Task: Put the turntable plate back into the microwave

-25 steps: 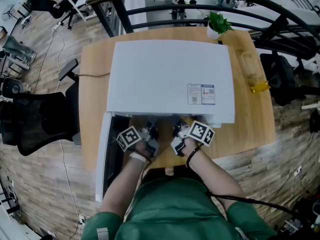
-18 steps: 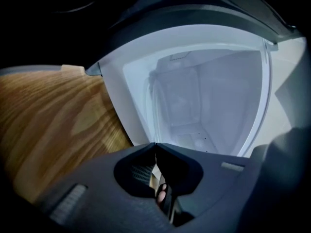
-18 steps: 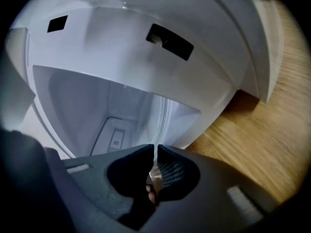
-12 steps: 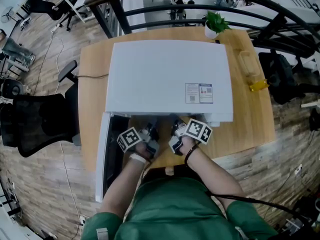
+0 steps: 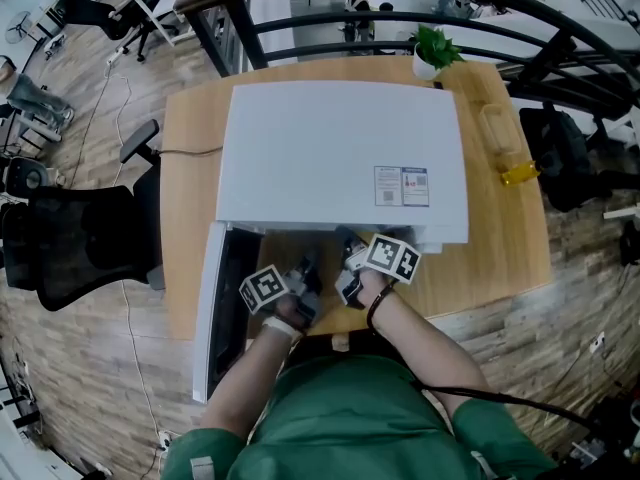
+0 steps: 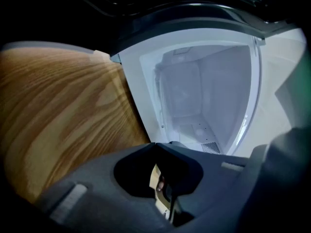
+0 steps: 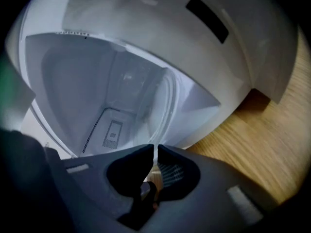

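The white microwave stands on a wooden table with its door swung open to the left. In the right gripper view the clear glass turntable plate stands tilted on edge and reaches into the white cavity. My right gripper is shut on its near rim. In the head view that gripper sits at the opening, and the plate is hidden under the microwave's top. My left gripper is shut and empty. It hangs just outside the cavity, and the head view shows it left of the right one.
A small potted plant stands at the table's far right corner, and a yellow bottle lies along the right edge. A black office chair stands left of the table. The open door blocks the left side of the opening.
My left gripper has drawn back from the opening toward the person. The right gripper stays at the opening with the plate.
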